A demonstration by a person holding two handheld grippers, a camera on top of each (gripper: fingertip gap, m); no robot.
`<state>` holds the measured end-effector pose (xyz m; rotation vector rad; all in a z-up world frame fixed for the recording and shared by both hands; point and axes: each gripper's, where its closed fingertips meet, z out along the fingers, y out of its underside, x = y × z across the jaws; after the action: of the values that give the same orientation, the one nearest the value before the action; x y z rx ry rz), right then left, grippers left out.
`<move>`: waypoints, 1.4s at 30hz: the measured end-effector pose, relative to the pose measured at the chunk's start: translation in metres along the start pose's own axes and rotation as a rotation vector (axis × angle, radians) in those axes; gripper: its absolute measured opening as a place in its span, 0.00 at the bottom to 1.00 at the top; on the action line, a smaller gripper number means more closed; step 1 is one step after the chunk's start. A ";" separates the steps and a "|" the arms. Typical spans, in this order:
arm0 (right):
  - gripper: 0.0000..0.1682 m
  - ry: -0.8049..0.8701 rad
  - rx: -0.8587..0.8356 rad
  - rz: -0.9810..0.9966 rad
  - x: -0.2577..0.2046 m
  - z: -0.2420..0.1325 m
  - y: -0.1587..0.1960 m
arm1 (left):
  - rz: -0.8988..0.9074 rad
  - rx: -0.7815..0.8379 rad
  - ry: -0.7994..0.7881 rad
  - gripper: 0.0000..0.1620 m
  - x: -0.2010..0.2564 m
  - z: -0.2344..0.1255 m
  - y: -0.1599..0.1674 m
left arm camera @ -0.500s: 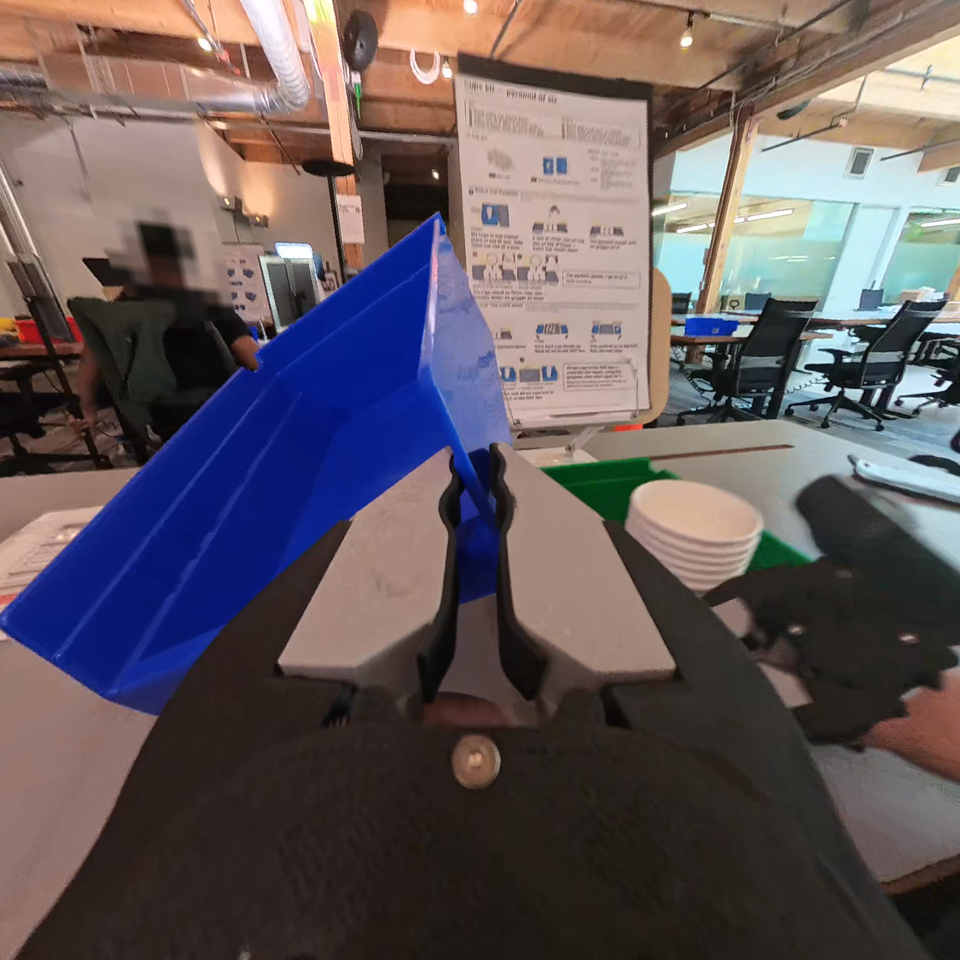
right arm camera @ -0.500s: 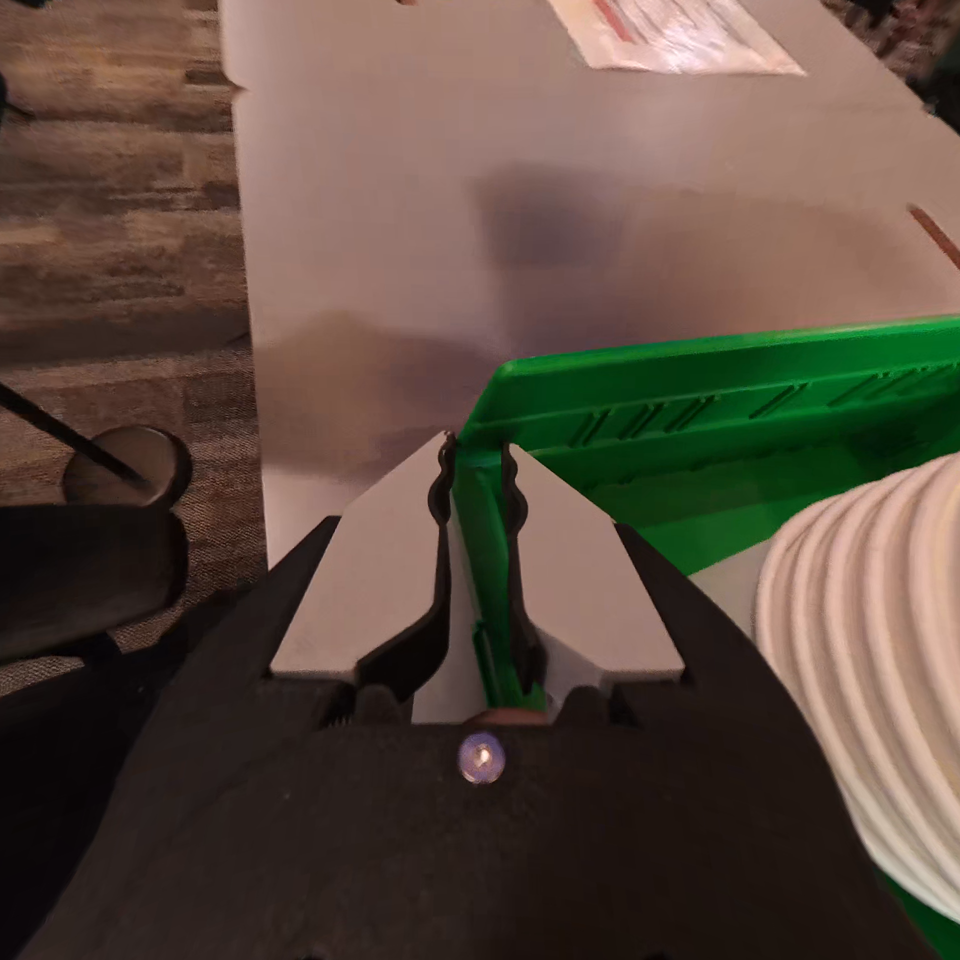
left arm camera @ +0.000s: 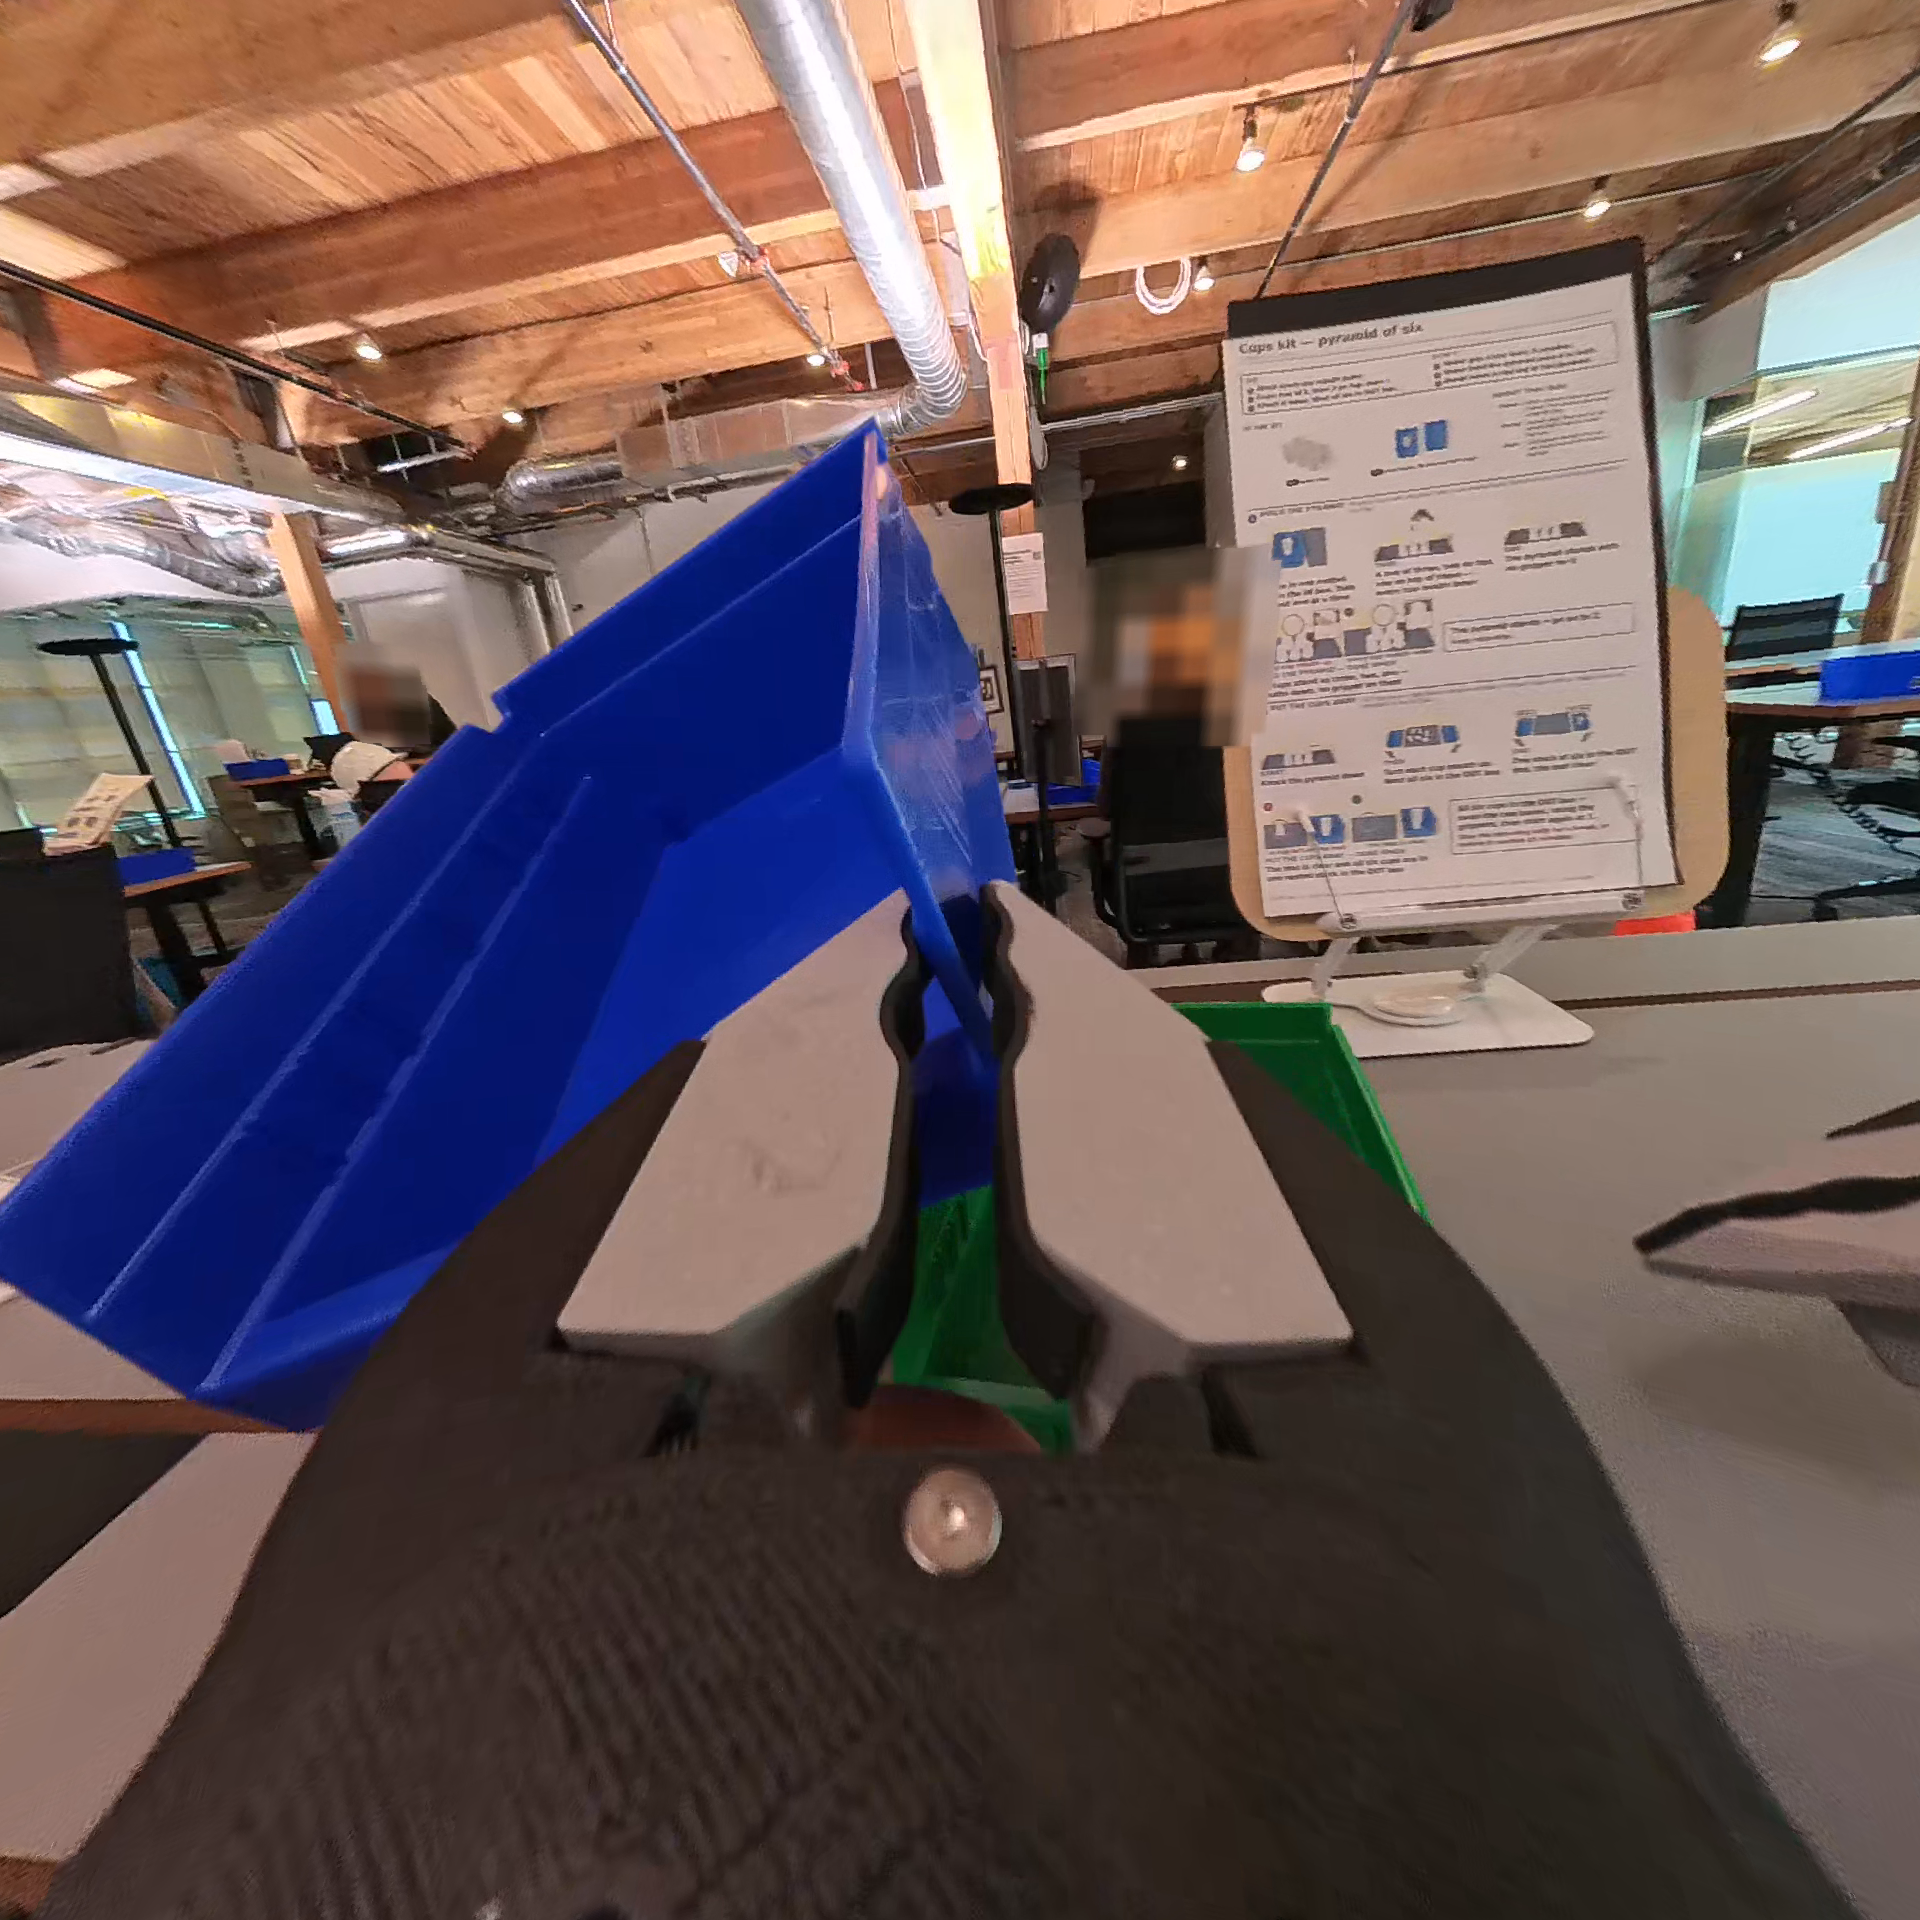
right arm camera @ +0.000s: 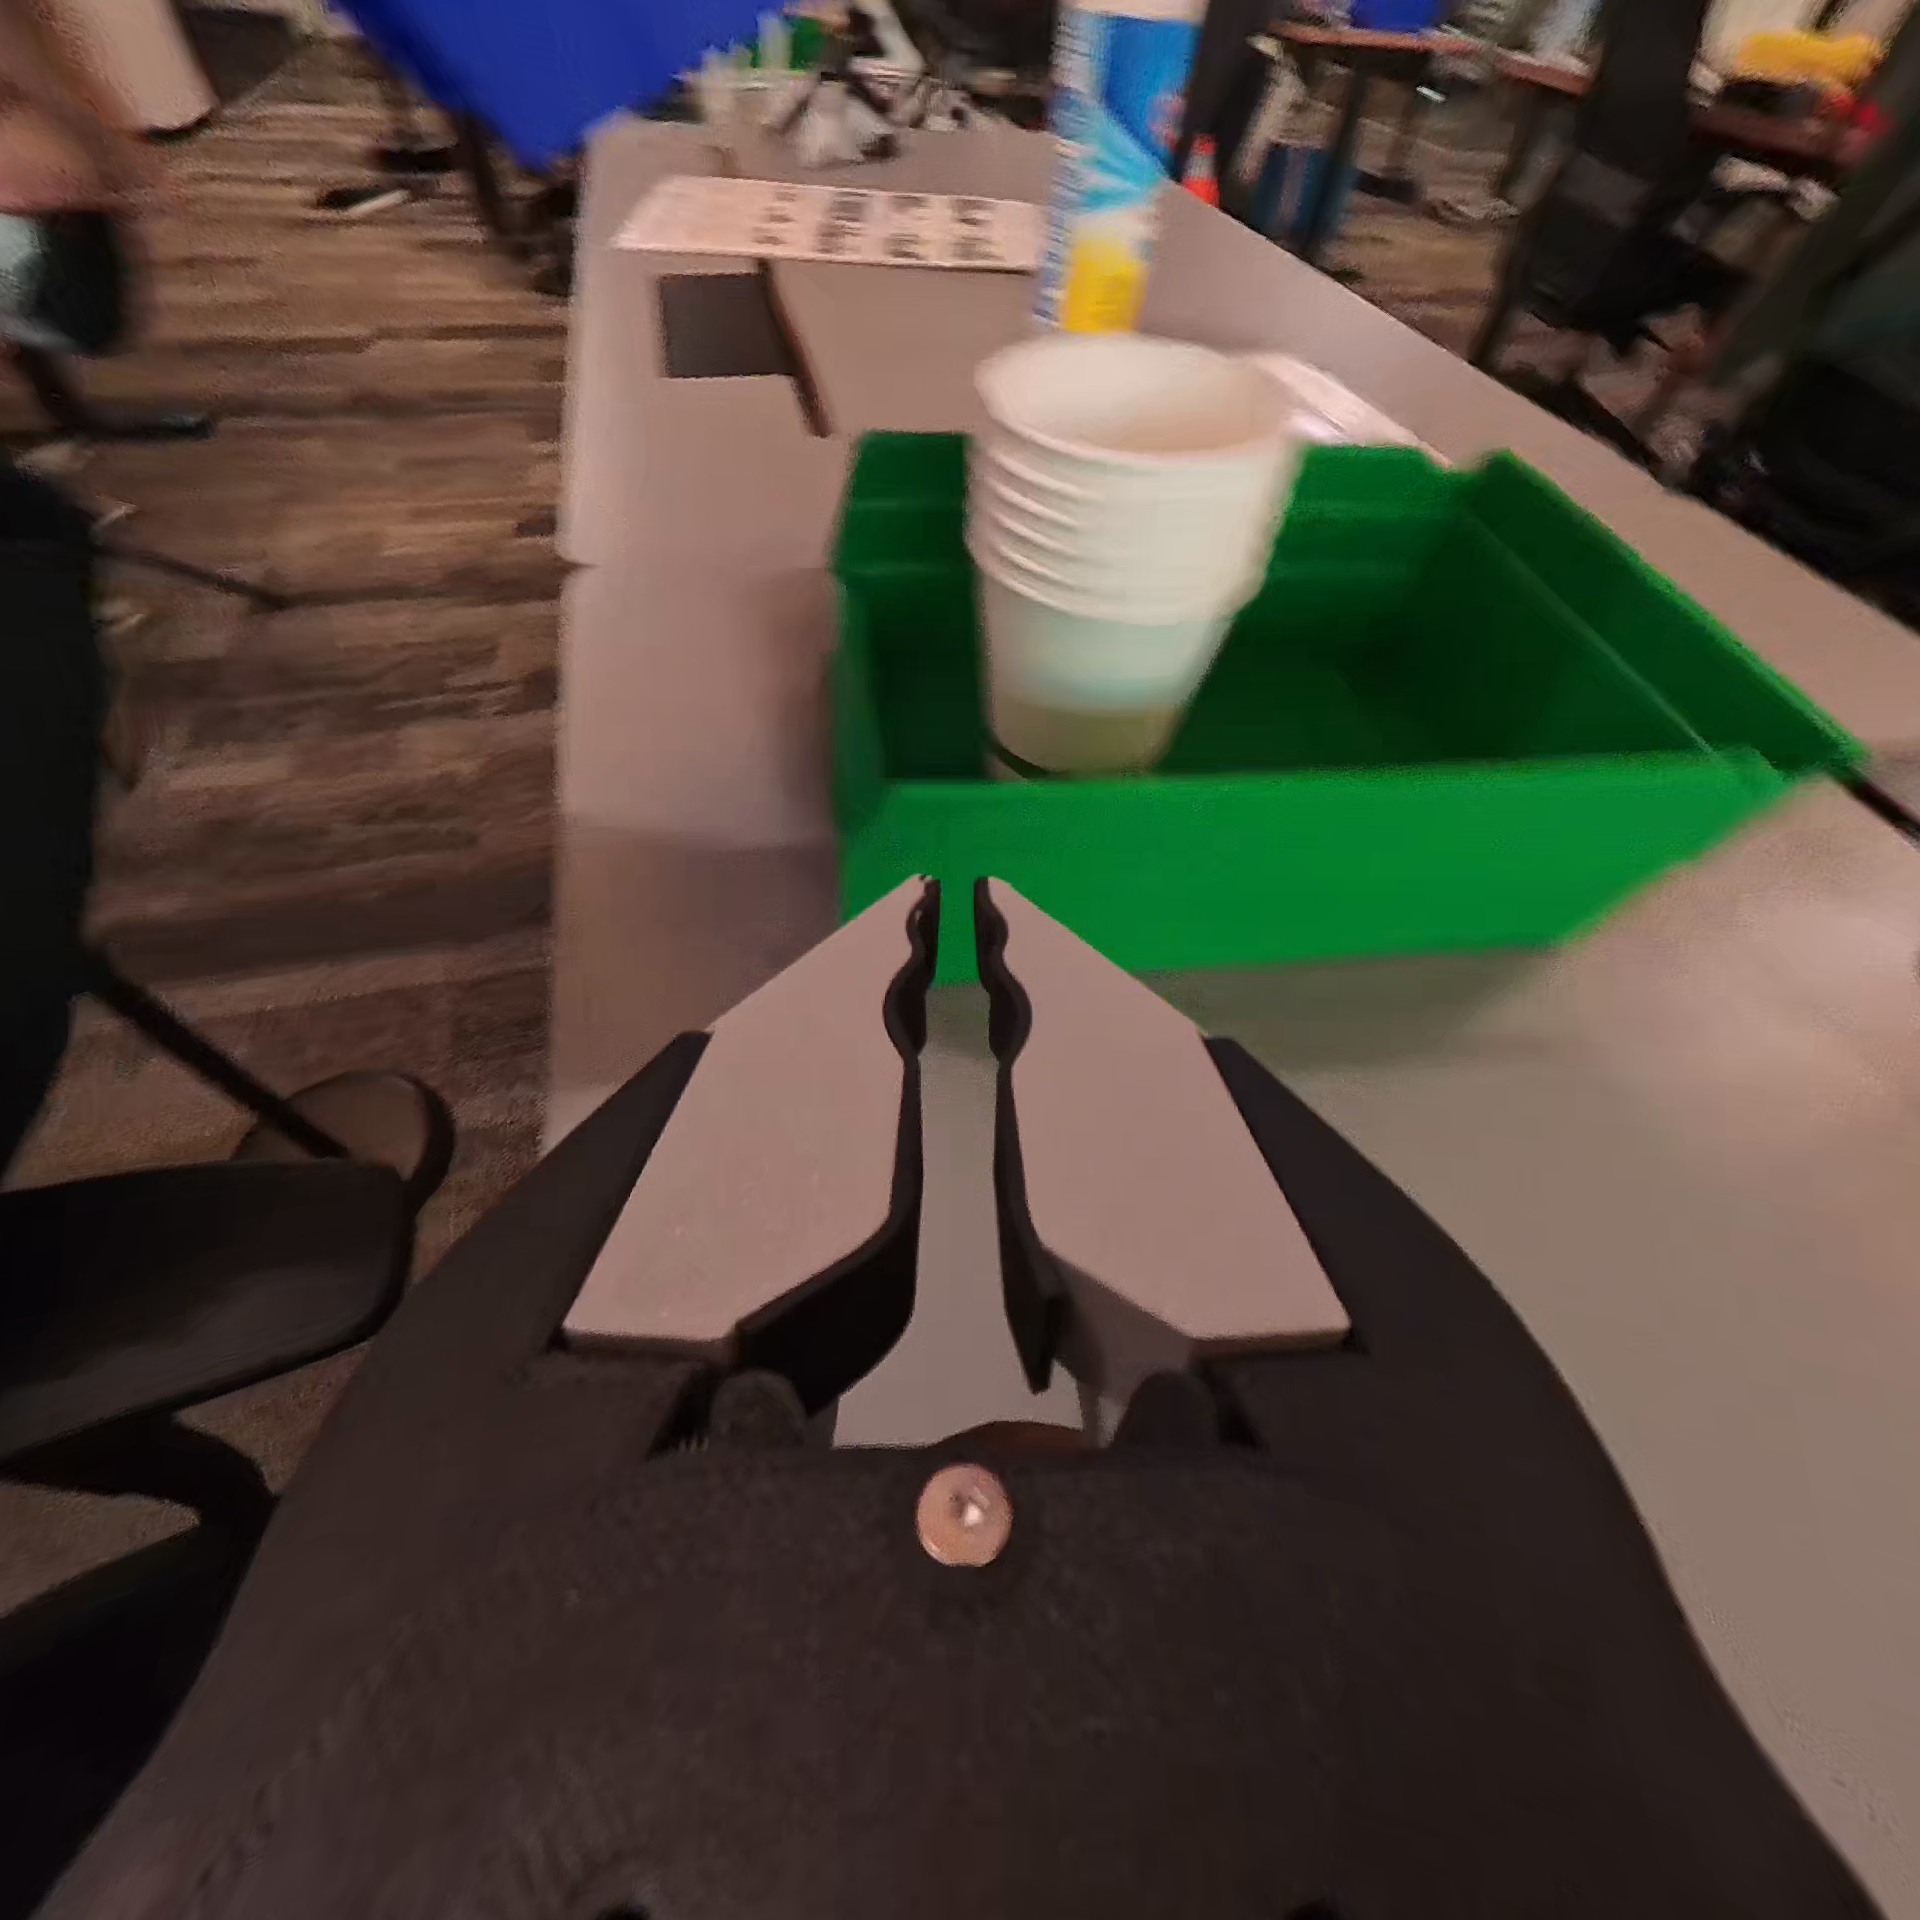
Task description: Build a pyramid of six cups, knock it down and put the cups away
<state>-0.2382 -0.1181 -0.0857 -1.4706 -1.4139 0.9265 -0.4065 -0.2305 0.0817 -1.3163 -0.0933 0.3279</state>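
Observation:
My left gripper (left arm camera: 951, 935) is shut on the end wall of an empty blue bin (left arm camera: 540, 987) and holds it tilted in the air above the table. A green bin (left arm camera: 1309, 1081) stands just below and behind it. In the right wrist view the green bin (right arm camera: 1247, 862) stands on the grey table with a nested stack of white cups (right arm camera: 1122, 540) upright in its left end. My right gripper (right arm camera: 956, 894) is shut but for a slim gap, empty, a short way in front of the green bin's near wall. It also shows blurred in the left wrist view (left arm camera: 1787, 1236).
An instruction sheet on a stand (left arm camera: 1444, 623) is at the table's back. A tall canister (right arm camera: 1101, 177) and a paper sheet (right arm camera: 831, 223) lie beyond the green bin. The table edge drops to the floor on the left, beside a black chair (right arm camera: 156, 1299). My right fingertips sit around 25 cm from my left ones.
My right gripper has let go of the green bin's wall and drawn back from it. My left gripper has kept the blue bin and swung upward; the cups have left its view.

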 end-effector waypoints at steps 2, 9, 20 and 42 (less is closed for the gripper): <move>0.03 0.078 -0.035 0.125 0.039 -0.011 0.025 | 0.012 0.002 -0.003 0.03 0.002 -0.003 -0.004; 0.09 -0.043 -0.023 0.254 0.045 -0.066 0.074 | 0.044 0.080 0.189 0.03 0.072 -0.013 -0.036; 0.13 0.224 0.002 0.034 0.077 -0.294 0.067 | 0.195 0.065 0.815 0.04 0.323 -0.053 -0.021; 0.19 0.596 -0.127 0.074 0.125 -0.402 0.110 | 0.261 -0.305 1.232 0.29 0.634 -0.073 0.105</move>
<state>0.1856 -0.0275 -0.0436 -1.7184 -0.9913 0.3859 0.1946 -0.0934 -0.1120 -1.6356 1.1039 -0.3324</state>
